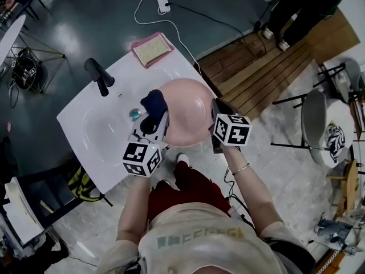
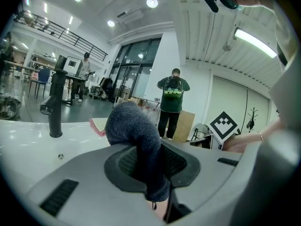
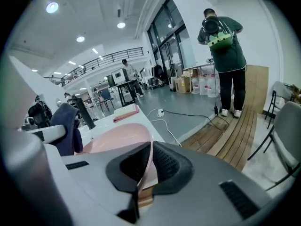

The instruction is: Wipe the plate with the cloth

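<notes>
Wiping looks barely begun: the left gripper [image 1: 153, 120] clamps the dark blue cloth [image 1: 154, 102] at the edge of the pink plate [image 1: 191, 116], which the right gripper [image 1: 215, 108] pinches by its rim above the sink [image 1: 91, 127].

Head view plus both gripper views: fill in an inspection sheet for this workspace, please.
Surface: white sink counter, with black faucet and drain.
Job's things: pink plate held above the basin; dark blue cloth at its left edge.
Clutter: pink-edged pad at the counter's far corner.
Grippers: left tongs shut on the cloth; right tongs shut on the plate's rim.
Cables: white cable to a plug block on the floor; black cable beside it.
Surroundings: person in green on a wooden platform; white chair at right.
</notes>
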The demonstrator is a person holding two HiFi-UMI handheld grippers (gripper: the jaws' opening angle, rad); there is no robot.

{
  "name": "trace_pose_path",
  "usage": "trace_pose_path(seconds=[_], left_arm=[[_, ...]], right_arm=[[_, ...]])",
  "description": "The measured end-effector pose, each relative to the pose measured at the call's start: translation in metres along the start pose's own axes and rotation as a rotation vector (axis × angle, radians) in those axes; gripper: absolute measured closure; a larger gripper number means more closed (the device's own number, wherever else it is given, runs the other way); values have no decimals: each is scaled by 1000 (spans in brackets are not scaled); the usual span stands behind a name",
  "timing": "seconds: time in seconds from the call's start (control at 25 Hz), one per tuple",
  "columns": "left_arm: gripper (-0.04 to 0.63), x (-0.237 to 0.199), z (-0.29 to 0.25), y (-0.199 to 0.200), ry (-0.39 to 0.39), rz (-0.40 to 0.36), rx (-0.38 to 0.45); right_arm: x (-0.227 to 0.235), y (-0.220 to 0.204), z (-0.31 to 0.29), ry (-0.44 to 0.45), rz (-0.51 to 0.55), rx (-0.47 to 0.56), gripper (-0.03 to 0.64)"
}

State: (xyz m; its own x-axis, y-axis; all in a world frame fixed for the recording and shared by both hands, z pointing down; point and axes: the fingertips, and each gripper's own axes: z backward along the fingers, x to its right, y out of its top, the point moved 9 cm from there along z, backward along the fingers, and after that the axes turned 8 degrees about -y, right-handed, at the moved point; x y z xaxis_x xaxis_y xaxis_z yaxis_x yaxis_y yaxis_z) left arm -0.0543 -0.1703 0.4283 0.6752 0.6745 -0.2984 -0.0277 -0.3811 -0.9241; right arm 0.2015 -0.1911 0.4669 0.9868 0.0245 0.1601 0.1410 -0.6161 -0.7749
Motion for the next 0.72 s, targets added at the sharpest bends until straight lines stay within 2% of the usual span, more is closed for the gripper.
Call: trace_pose_path(seconds=[0.4, 0.72], left_arm=[[516, -1, 22, -2, 3, 10, 23], [516, 0, 37, -3, 0, 2, 38]], right_arm=[[-25, 15, 29, -33, 109, 150, 574], [-36, 14, 41, -36, 112, 198, 574]])
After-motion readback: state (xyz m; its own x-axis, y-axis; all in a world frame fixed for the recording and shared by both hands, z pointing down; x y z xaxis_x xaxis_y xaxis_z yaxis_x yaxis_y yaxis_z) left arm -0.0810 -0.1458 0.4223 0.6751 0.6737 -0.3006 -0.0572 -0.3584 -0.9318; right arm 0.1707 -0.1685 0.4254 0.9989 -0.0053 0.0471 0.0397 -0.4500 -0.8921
